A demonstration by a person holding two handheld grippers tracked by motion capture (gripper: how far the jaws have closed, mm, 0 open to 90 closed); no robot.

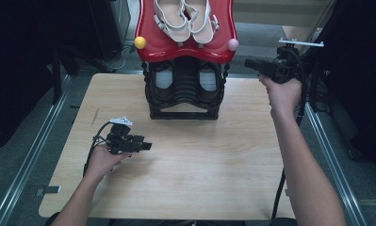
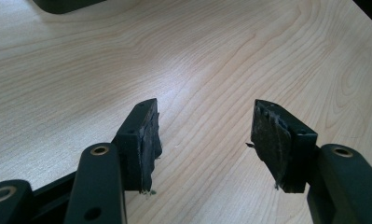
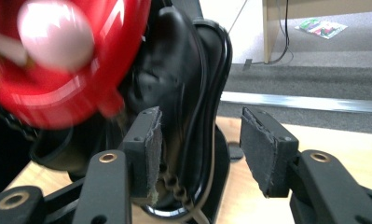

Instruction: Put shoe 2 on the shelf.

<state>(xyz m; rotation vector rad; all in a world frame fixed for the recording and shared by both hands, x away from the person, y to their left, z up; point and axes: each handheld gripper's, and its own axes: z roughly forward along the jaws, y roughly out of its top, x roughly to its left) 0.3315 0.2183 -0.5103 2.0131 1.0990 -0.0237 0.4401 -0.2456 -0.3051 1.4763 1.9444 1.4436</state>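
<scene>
- High view: a black two-tier plastic shoe rack (image 1: 184, 96) with a glossy red moulded top shelf (image 1: 185, 47) stands at the far edge of the pale wooden surface (image 1: 185, 174). A pair of white strappy sandals (image 1: 185, 19) lies on the red shelf; dark shoes sit on the tier below it. The right tongs (image 1: 251, 63) hang just right of the rack, level with that tier; the left tongs (image 1: 145, 146) rest well in front of it.
- Left gripper view: the left tongs (image 2: 204, 135) gape, nothing between them, bare wood beyond.
- Right gripper view: the right tongs (image 3: 200, 154) stand apart and empty, aimed at the rack's black side (image 3: 193, 84) beneath the red shelf and its pink knob (image 3: 55, 35). This looks like the approach step; next they probably need to reach in toward a dark shoe.
</scene>
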